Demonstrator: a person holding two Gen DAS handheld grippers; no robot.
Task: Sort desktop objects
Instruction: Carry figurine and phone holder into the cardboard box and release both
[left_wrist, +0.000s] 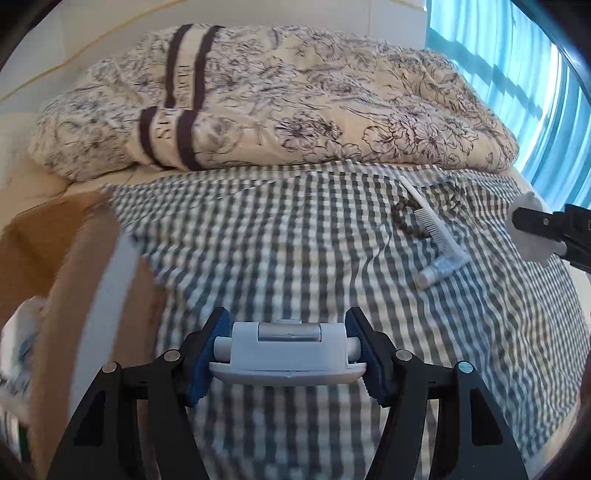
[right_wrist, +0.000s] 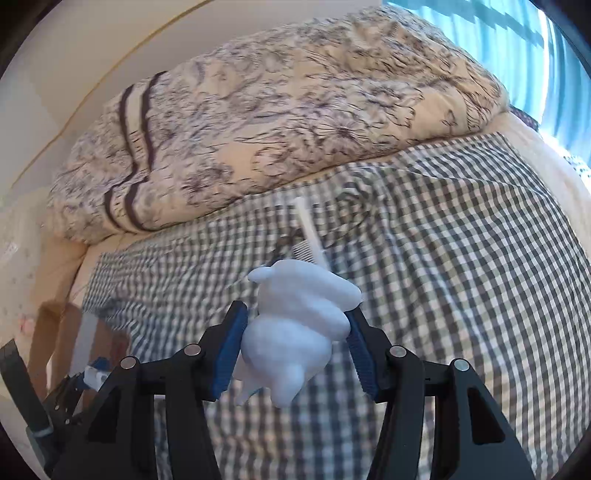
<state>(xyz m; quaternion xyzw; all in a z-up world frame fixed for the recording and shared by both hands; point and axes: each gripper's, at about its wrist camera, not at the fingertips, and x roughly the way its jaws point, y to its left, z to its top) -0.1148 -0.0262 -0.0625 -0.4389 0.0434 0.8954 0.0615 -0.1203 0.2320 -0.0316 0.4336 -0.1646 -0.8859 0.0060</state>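
Observation:
My left gripper (left_wrist: 288, 325) is shut on a white and grey hinged plastic device (left_wrist: 288, 354), held above the checked cloth (left_wrist: 295, 240). A white comb (left_wrist: 430, 216), a dark bead bracelet (left_wrist: 404, 218) and a small silver tube (left_wrist: 439, 267) lie together on the cloth to the right. At the right edge my right gripper (left_wrist: 532, 232) carries a white figurine (left_wrist: 526, 205). In the right wrist view that gripper (right_wrist: 295, 317) is shut on the lumpy white figurine (right_wrist: 295, 291), with the comb (right_wrist: 310, 232) partly hidden behind it.
An open cardboard box (left_wrist: 74, 258) stands at the left beside the bed, also seen as the box (right_wrist: 74, 332) low left. A folded floral quilt (left_wrist: 295, 92) fills the back. Blue curtains (left_wrist: 517, 74) hang on the right.

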